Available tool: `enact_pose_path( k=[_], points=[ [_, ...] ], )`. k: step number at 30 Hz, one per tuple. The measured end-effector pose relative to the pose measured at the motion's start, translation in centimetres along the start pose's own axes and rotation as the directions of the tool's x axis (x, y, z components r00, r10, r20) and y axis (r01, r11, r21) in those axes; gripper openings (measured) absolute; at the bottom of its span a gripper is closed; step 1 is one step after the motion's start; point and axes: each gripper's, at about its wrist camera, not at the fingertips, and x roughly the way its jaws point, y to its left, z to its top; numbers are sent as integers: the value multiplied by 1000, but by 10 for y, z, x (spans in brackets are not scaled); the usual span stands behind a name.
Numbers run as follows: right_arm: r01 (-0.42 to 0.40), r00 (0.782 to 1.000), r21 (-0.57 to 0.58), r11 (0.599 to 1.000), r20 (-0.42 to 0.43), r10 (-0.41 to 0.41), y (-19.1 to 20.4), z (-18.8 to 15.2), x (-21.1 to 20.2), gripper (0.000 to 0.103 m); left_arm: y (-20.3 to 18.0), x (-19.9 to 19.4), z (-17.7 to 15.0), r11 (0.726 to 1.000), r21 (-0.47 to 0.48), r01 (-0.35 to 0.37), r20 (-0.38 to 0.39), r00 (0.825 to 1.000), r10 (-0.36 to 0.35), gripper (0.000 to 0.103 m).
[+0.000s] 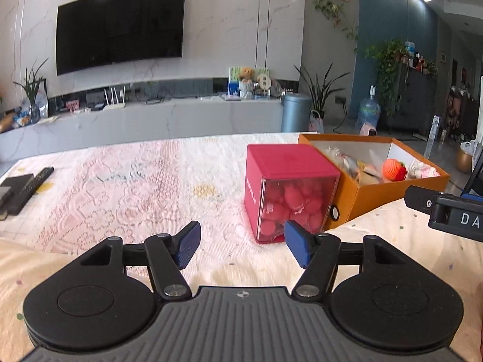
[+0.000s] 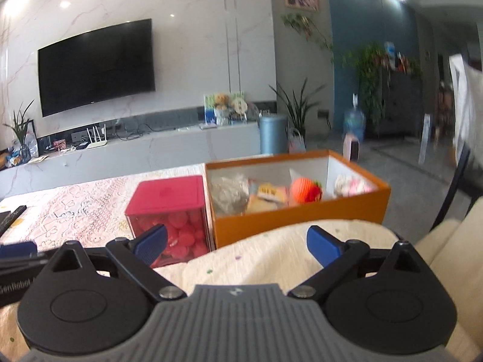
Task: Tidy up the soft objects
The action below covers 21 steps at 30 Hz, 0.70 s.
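Soft toys [image 2: 305, 192] sit piled in the orange box [image 2: 302, 214] on the bench [image 1: 135, 181], touching a red cube container [image 1: 286, 193] w/ pink balls inside. Left tool [image 1: 243, 246] & right tool [image 2: 238, 246] both spread wide, holding nothing, low over a cream cloth [image 2: 271, 259].

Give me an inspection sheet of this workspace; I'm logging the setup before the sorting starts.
Surface: table under a pink-and-white lace cloth, cream quilted fabric at the near edge.
Job's things: red box, lid on, clear front showing red soft pieces; it stands just left of the open orange box, which holds an orange ball and other soft items.
Clutter: remote control and a dark flat item at the far left.
Grippers: left gripper and right gripper, jaws open, both empty.
Cables: loose wires on the TV console by the router.
Surroundings: wall TV, houseplants, blue bin, water jug.
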Motion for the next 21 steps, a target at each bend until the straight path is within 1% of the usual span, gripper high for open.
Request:
enact_pose_path(
  k=[3, 7, 15, 21],
  points=[
    [-5, 1000, -8, 1000, -29, 5, 0, -2, 8, 97, -5, 0, -6, 1000, 11, -24, -4, 1000, 24, 82],
    [-4, 999, -8, 1000, -42, 3, 1, -5, 13, 97, -6, 2, -8, 999, 24, -23, -8, 1000, 24, 83],
    [-3, 1000, -15, 1000, -11, 3, 1, -7, 6, 97, -6, 1, -3, 999, 17, -33, -8, 999, 33, 84],
    [1, 1000, -25, 1000, -26, -2, 2, -7, 6, 97, -5, 4, -3, 999, 8, -39, -34, 999, 39, 84]
  ],
)
